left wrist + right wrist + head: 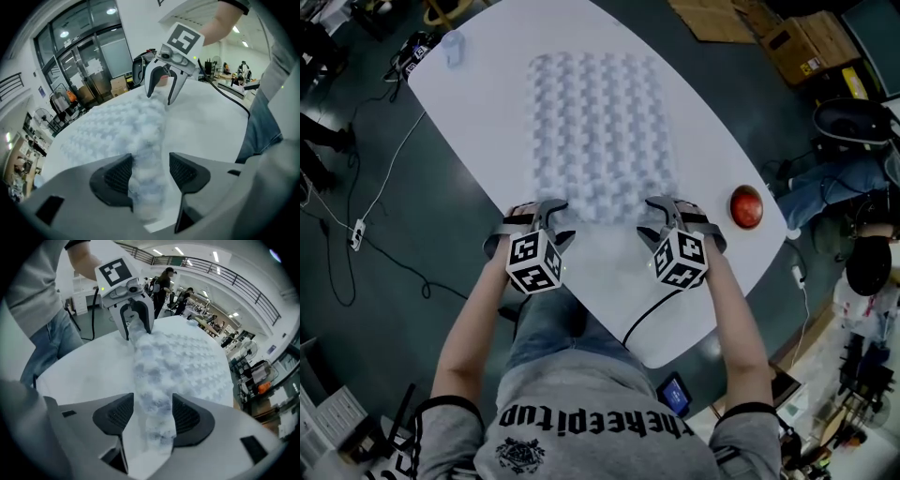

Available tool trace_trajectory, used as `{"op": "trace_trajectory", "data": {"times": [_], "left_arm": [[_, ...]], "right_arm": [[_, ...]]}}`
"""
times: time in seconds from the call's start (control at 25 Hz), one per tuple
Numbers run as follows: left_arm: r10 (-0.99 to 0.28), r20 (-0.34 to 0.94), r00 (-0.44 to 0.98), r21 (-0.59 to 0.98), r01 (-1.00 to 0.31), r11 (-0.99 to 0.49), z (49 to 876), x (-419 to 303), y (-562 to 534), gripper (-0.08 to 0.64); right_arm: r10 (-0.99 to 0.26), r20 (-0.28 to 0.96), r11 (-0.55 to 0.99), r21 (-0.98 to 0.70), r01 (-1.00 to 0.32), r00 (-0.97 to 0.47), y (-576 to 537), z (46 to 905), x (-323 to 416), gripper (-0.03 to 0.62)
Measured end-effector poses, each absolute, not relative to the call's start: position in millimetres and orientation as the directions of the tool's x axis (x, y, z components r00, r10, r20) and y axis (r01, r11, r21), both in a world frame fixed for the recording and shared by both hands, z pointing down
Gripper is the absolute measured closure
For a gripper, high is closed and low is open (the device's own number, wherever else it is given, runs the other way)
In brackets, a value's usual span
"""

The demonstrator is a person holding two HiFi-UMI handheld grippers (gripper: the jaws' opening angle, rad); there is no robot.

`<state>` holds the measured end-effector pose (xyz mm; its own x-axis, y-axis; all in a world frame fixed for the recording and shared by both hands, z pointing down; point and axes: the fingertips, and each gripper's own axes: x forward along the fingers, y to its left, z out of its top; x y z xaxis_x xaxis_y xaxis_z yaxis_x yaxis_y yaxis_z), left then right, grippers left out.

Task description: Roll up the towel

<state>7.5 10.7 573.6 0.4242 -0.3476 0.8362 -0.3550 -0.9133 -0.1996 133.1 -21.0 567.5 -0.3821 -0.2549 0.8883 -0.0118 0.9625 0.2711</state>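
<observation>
Straddling the rolled near edge of the towel (600, 131), the left gripper (150, 169) and right gripper (152, 414) both stand with jaws parted, released, and the roll lies loose between the pads. Each sits at its own end of the roll. Beyond them the rest of the towel lies flat on the white table (487, 103). A red ball (746, 206) rests near the table's right edge.

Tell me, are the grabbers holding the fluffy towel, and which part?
Nothing is gripped. The raised near edge of the towel lies between the open jaws of the left gripper and the right gripper, but neither squeezes it.
</observation>
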Motion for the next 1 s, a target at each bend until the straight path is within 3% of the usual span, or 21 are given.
{"op": "trace_trajectory", "data": {"times": [0.4,0.56,0.68,0.72,0.76,1.0], "left_arm": [[-0.387,0.846,0.367,-0.252,-0.366,-0.896,587.9,-7.6,-8.0,0.321],[-0.408,0.844,0.348,-0.296,-0.332,-0.896,591.6,-12.7,-14.3,0.322],[-0.429,0.833,0.349,-0.326,-0.317,-0.89,588.0,-14.4,-15.8,0.351],[-0.433,0.828,0.355,-0.333,-0.31,-0.891,586.1,-14.8,-13.6,0.351],[-0.434,0.824,0.365,-0.334,-0.307,-0.891,584.5,-15.2,-10.9,0.351],[-0.452,0.794,0.407,-0.341,-0.318,-0.885,586.9,-20.8,-4.3,0.339]], "right_arm": [[-0.369,0.893,0.92,0.39,0.035,-0.258,-53.8,593.1,145.1,0.357],[-0.323,0.915,0.94,0.339,0.026,-0.242,-56.1,595.4,143.7,0.36],[-0.316,0.916,0.945,0.326,0.001,-0.248,-57.8,595.6,145.8,0.403],[-0.335,0.908,0.939,0.345,-0.005,-0.251,-59.9,595.5,147.3,0.472],[-0.351,0.901,0.933,0.361,-0.011,-0.255,-61.9,595.7,148.7,0.483],[-0.356,0.895,0.931,0.364,-0.021,-0.268,-65.0,599.6,147.5,0.482]]}}
